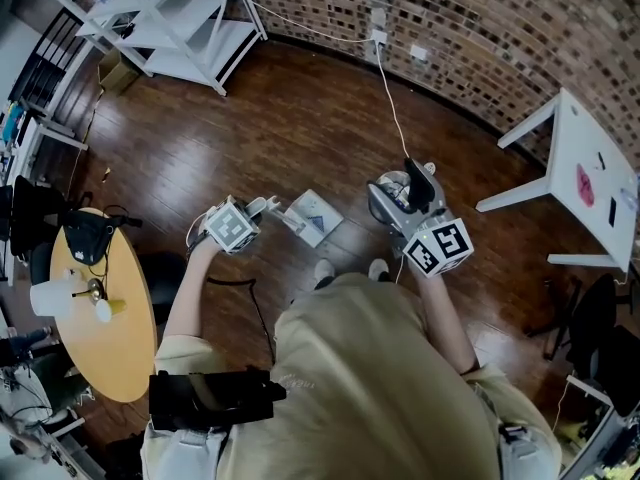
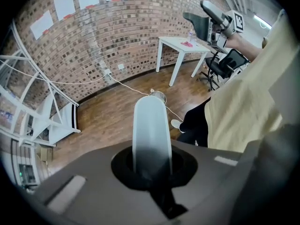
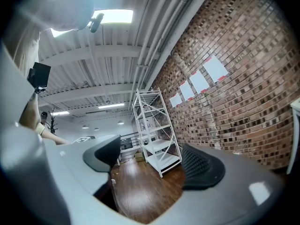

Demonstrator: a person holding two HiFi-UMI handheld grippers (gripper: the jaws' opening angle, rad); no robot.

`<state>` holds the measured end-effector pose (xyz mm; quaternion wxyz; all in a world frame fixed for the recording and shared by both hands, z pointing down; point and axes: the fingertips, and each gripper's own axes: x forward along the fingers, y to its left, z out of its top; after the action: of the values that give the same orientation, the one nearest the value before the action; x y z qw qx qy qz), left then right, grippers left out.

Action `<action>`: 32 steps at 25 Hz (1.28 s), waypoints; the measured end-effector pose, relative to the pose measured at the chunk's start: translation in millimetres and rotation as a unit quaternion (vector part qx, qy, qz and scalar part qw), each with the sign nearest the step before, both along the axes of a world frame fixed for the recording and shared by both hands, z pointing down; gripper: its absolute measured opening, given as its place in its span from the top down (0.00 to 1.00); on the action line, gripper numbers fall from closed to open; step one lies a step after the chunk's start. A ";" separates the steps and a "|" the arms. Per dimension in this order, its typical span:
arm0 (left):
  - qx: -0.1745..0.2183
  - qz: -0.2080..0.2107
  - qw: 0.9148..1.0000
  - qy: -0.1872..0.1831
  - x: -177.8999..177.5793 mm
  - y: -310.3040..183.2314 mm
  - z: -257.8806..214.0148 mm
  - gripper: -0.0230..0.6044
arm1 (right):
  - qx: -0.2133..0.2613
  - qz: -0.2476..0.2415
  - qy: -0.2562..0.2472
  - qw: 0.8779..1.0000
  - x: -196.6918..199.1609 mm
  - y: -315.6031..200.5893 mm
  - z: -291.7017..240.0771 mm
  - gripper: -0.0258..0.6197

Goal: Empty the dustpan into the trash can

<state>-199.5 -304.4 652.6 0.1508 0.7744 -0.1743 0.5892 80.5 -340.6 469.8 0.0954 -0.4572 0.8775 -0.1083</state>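
My left gripper (image 1: 262,209) is shut on the pale handle (image 2: 150,125) of a white dustpan (image 1: 313,218) and holds it above the dark wood floor, pointing steeply down. In the left gripper view the handle runs up from my left gripper (image 2: 152,172) and hides the pan. A small silver trash can (image 1: 386,196) stands on the floor to the right of the pan, and the trash can (image 2: 158,96) shows just past the handle's tip. My right gripper (image 1: 418,180) hovers over the can, held level. In its own view my right gripper (image 3: 150,161) is open with nothing between its pads.
A white cable (image 1: 392,103) runs from the brick wall to the can. A white shelf rack (image 1: 190,28) stands at the back left and a white table (image 1: 590,178) at the right. A round wooden table (image 1: 105,318) with a cup is at the left.
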 end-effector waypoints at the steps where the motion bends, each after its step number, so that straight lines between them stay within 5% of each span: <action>1: 0.002 0.007 1.000 0.000 0.9 -0.5 -9.8 0.96 | 0.000 0.002 -0.001 1.000 2.6 0.4 -0.7 0.32; 15: 0.021 0.099 0.995 0.012 18.7 -19.8 -142.3 0.96 | -0.004 0.029 -0.019 0.999 33.2 11.4 -0.6 0.35; 32: 0.064 0.203 0.977 0.001 90.9 -40.1 -197.0 0.96 | -0.006 0.106 -0.034 0.994 91.4 38.9 2.6 0.37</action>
<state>-108.6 -344.5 455.6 -0.0214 0.8025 -0.0504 0.5941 171.9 -301.7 472.4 0.1337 -0.5440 0.8199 -0.1182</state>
